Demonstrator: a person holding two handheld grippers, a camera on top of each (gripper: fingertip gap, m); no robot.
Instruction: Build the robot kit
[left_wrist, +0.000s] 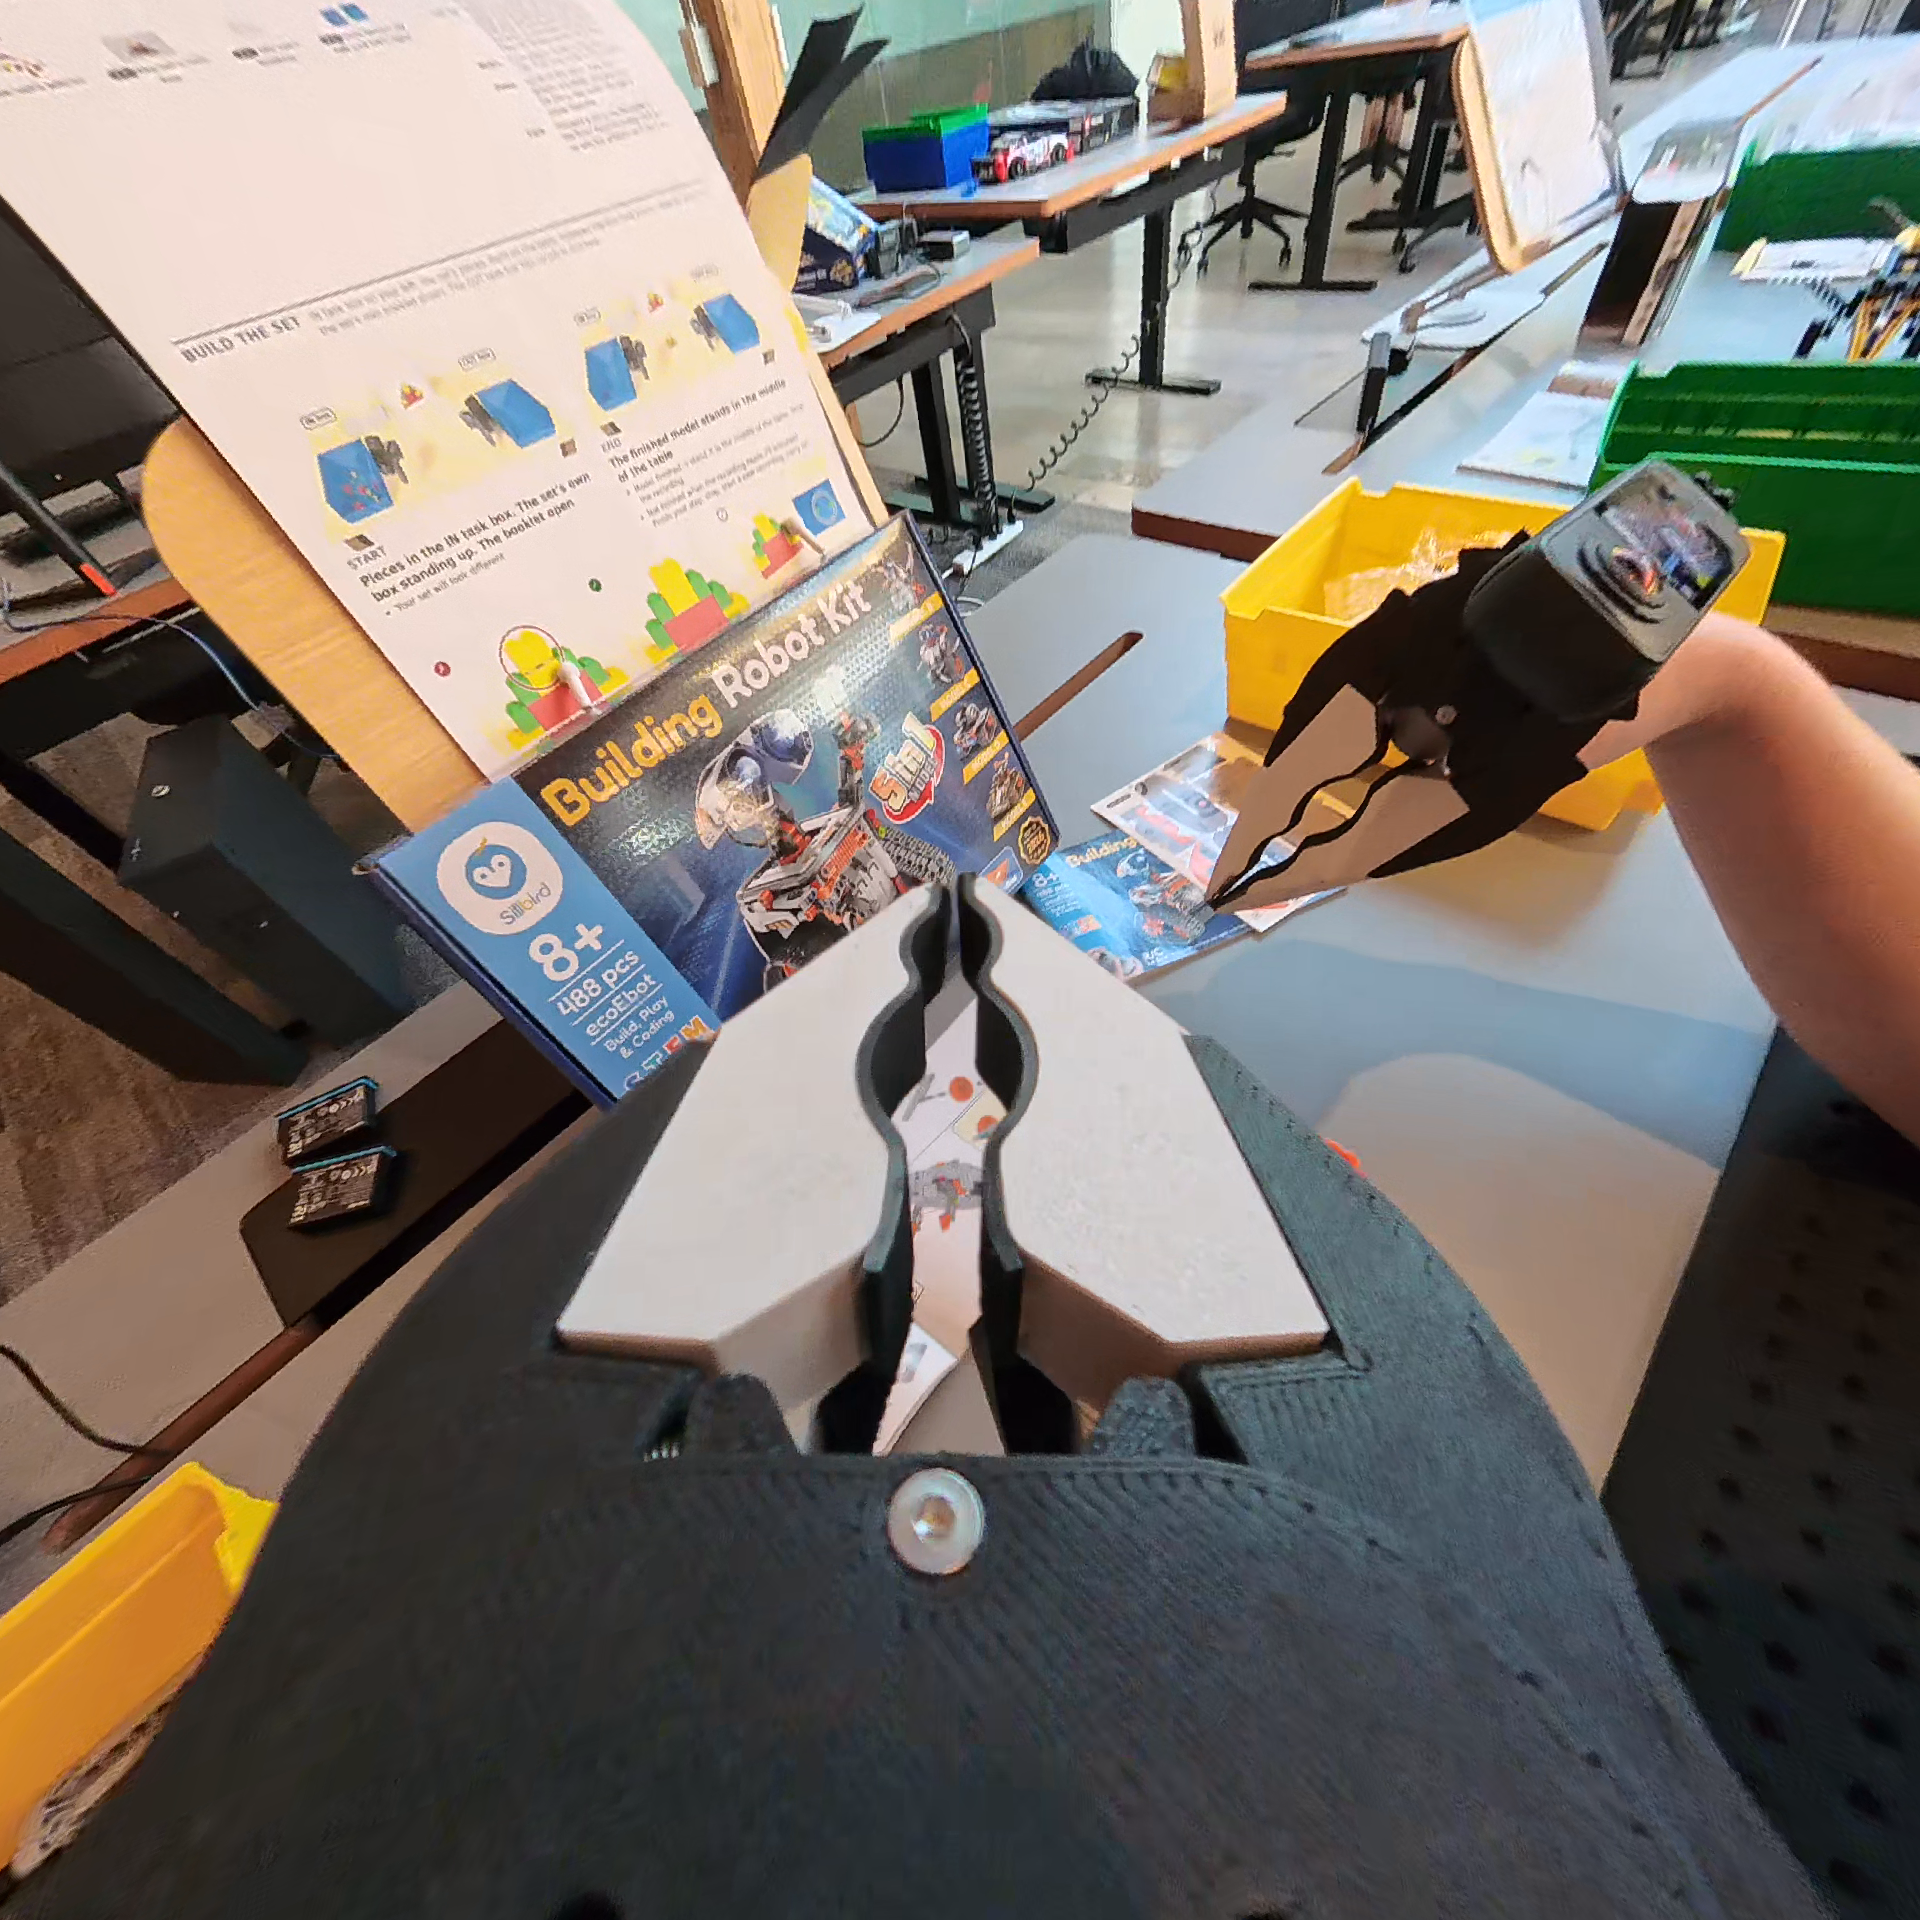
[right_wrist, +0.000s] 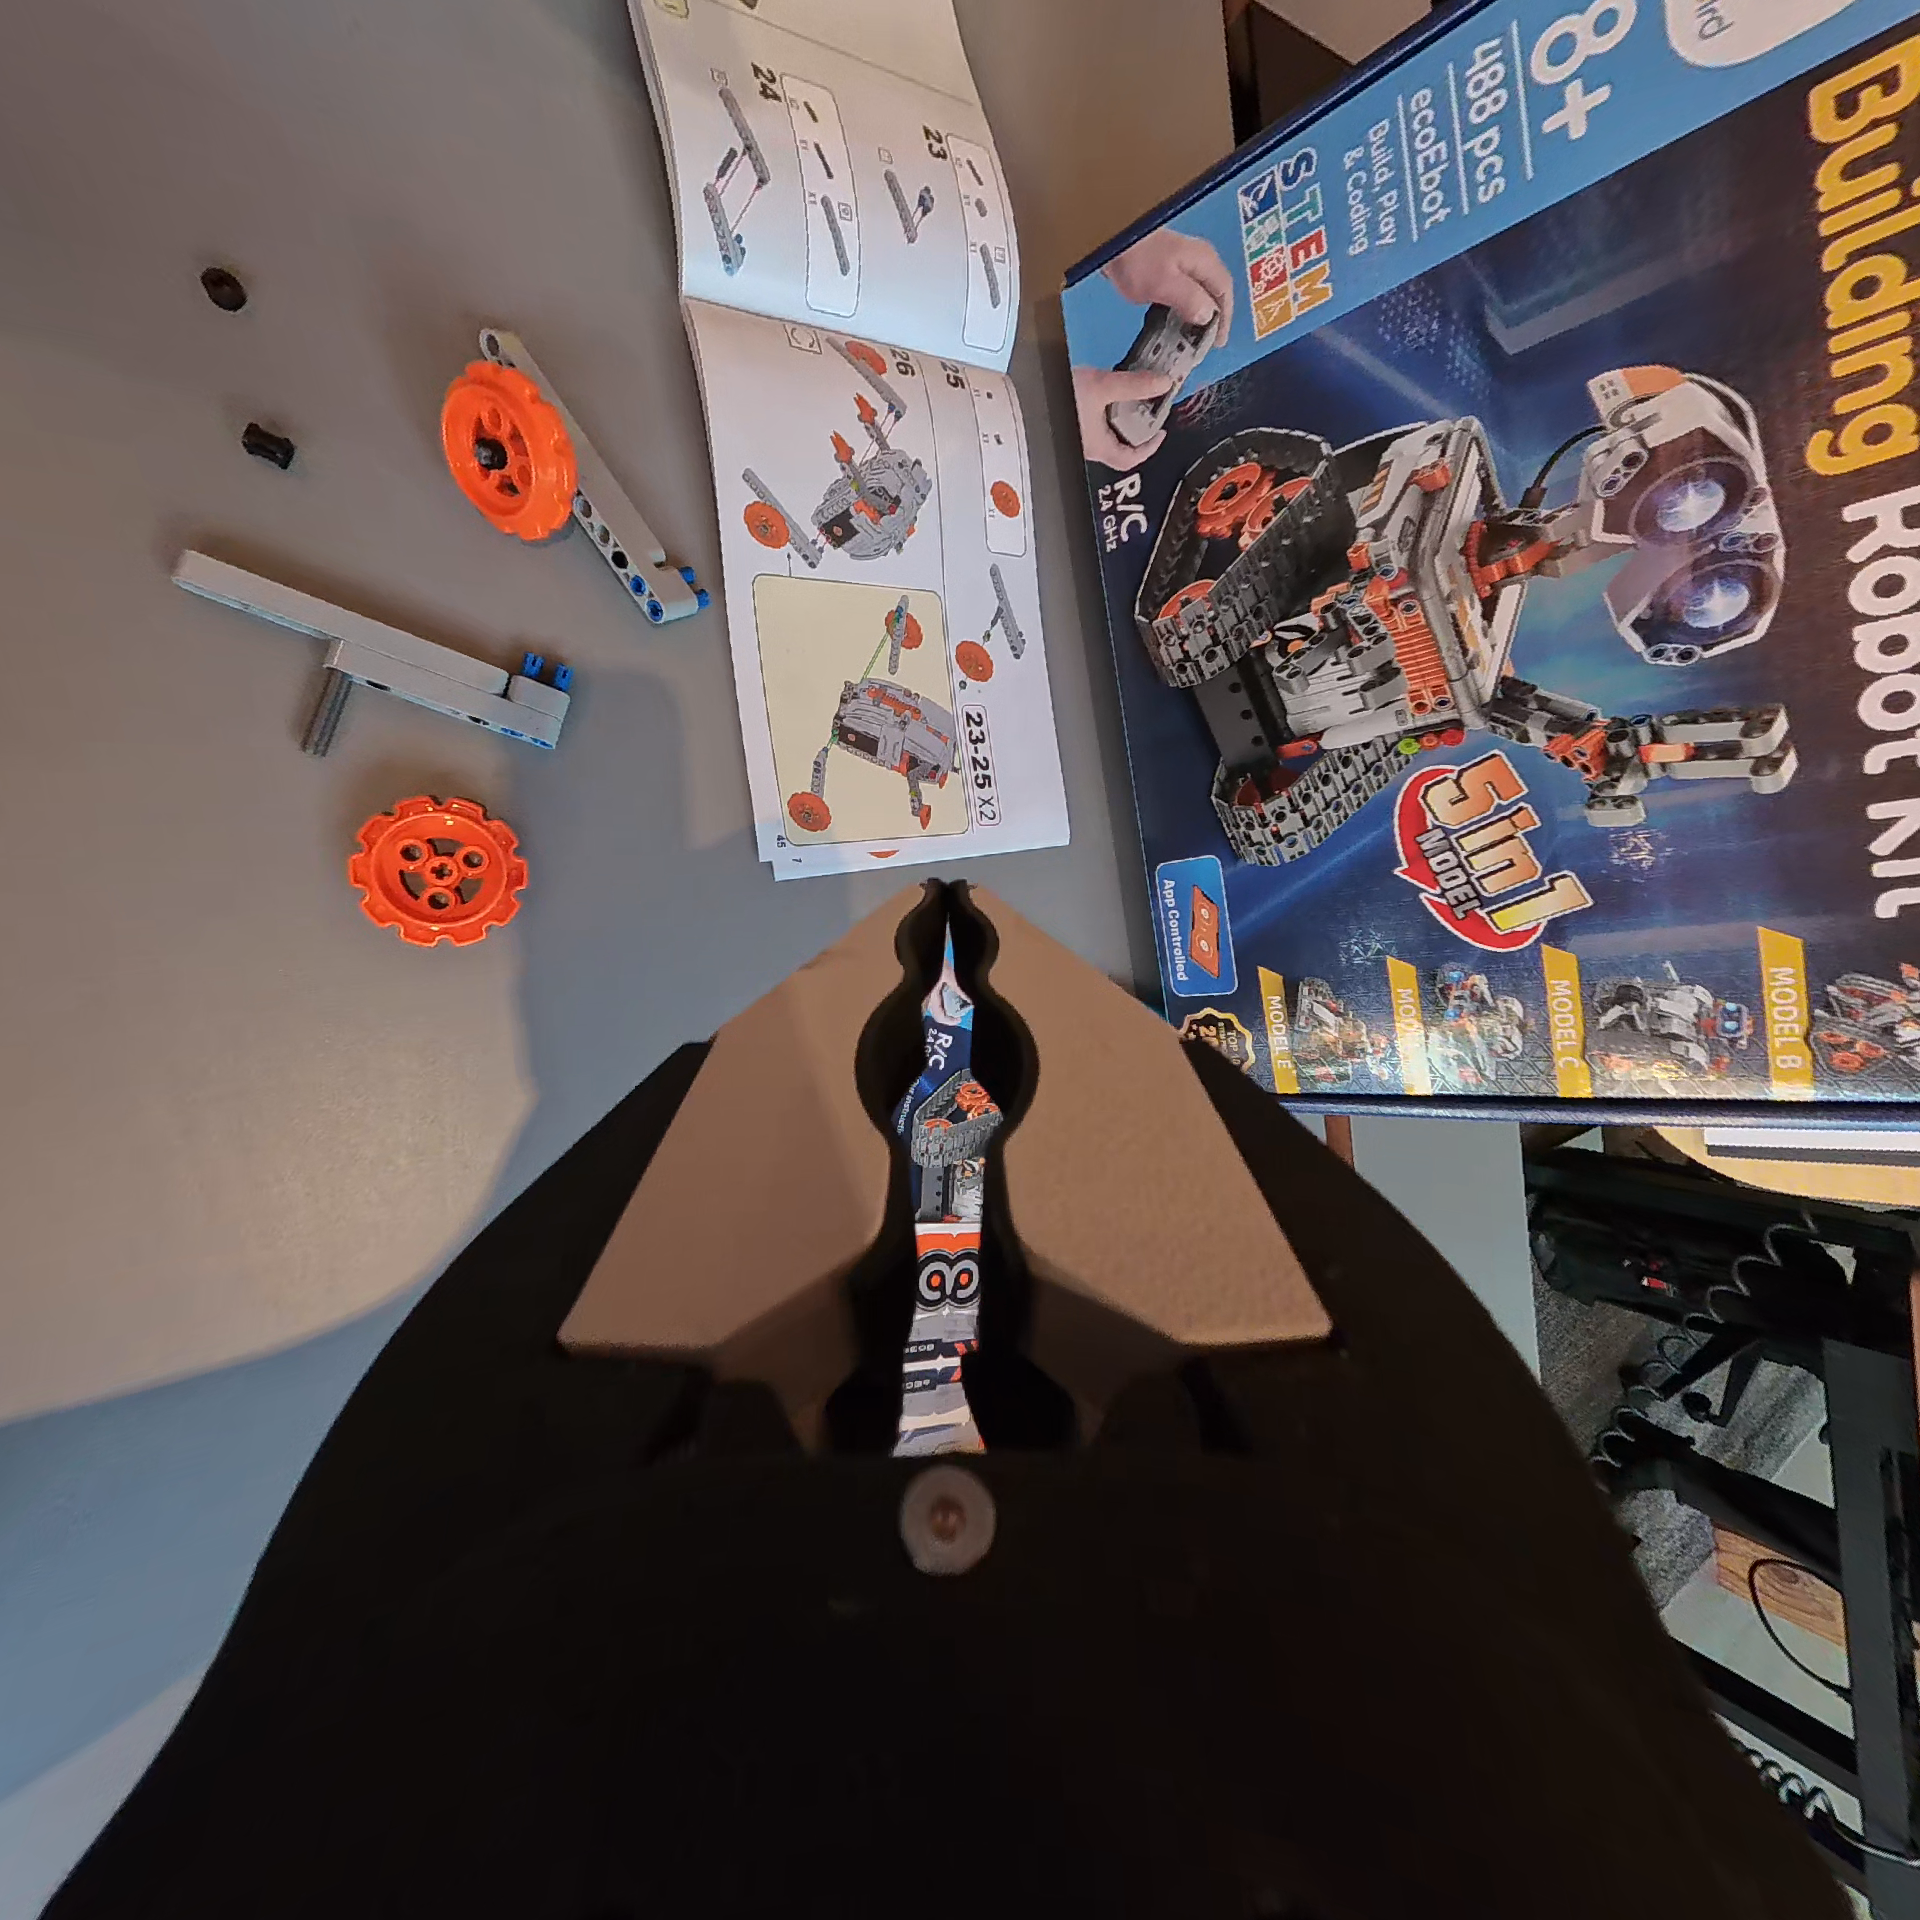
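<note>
Right wrist view shows the right gripper (right_wrist: 948, 886) with jaws nearly together over a thin, floppy blue booklet (left_wrist: 1127, 904), the left gripper (left_wrist: 958, 886) likewise almost closed, holding nothing.

Grey table (left_wrist: 1403, 997), distant desks (left_wrist: 1101, 166), pale floor (left_wrist: 1226, 301)

free: bare table (right_wrist: 208, 1091) L of claw | blocked: kit box (right_wrist: 1507, 623) R, open booklet (right_wrist: 883, 520) ahead

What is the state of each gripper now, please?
Left gripper: jaws shut, nothing between them, above the open booklet.
Right gripper: jaws shut, tips down on the blue booklet; a hold cannot be told.
</note>
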